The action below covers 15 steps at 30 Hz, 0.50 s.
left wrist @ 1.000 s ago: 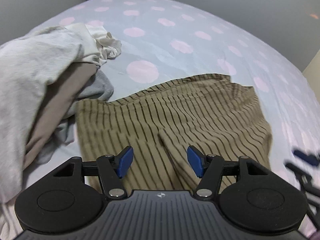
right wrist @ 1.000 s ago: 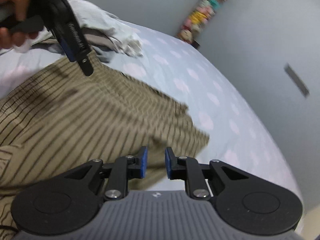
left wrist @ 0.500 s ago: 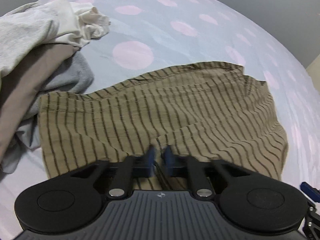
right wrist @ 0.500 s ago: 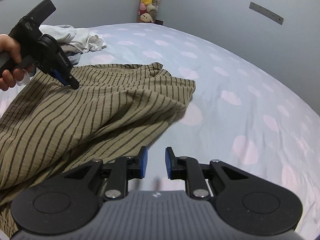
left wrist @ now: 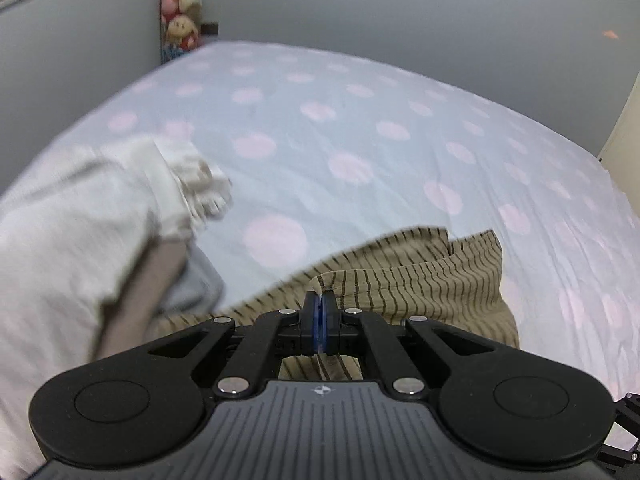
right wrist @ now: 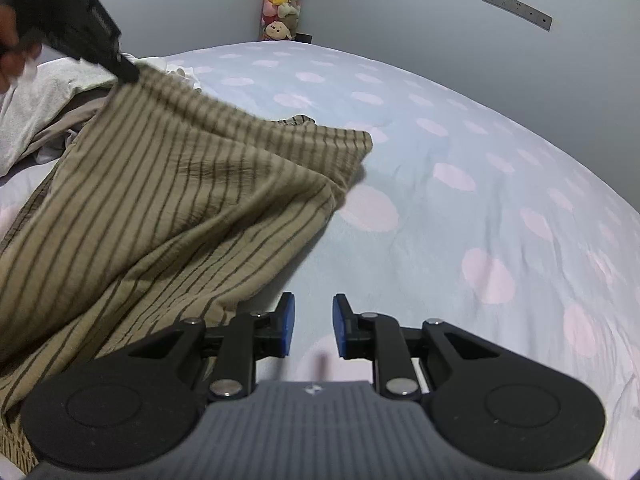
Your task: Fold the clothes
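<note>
Currently the striped garment point(right wrist: 168, 200) is pinched by the left gripper point(left wrist: 319, 320); the right gripper point(right wrist: 313, 326) is parted, empty. Slippage could be caused by the thin grip.

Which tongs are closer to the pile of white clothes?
Left. The left tongs, pinching the striped cloth, are right beside the white clothes pile. The right tongs hover open over the bedsheet, farther away.

My right gripper point(right wrist: 313, 326) hangs parted over the bed point(right wrist: 460, 208); at ten o'clock my left gripper point(right wrist: 127, 73) lifts the striped cloth point(right wrist: 172, 200).
</note>
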### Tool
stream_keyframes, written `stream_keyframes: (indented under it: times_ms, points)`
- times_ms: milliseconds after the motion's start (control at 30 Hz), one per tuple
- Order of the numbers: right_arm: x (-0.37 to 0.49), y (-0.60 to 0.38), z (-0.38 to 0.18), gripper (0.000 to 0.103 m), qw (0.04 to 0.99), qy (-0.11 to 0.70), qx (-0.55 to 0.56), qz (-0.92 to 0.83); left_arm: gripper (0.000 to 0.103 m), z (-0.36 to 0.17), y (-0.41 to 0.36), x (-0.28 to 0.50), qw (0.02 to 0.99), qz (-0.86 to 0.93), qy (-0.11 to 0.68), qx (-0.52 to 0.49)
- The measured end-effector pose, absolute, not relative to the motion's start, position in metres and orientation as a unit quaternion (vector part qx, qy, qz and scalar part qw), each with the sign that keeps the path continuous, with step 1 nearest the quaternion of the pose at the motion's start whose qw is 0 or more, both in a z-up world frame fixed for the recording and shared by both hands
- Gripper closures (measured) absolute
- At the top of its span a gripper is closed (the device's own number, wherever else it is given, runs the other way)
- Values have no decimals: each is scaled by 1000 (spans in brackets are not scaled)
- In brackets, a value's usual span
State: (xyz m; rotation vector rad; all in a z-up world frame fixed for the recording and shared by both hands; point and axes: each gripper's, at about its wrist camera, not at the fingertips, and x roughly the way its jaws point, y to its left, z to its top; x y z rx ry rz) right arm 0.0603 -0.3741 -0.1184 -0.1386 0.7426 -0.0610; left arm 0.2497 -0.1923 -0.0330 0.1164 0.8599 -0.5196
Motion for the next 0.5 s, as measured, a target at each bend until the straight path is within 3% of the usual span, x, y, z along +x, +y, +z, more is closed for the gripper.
stream_keyframes:
  times_ms: [200, 500]
  points:
    - [61, -376, -118, 80, 930, 361, -66, -30, 103, -23, -161, 263, 884, -200, 412, 94]
    - [64, -375, -122, 80, 925, 374, -65, -24, 102, -79, -122, 283, 876, -151, 448, 91]
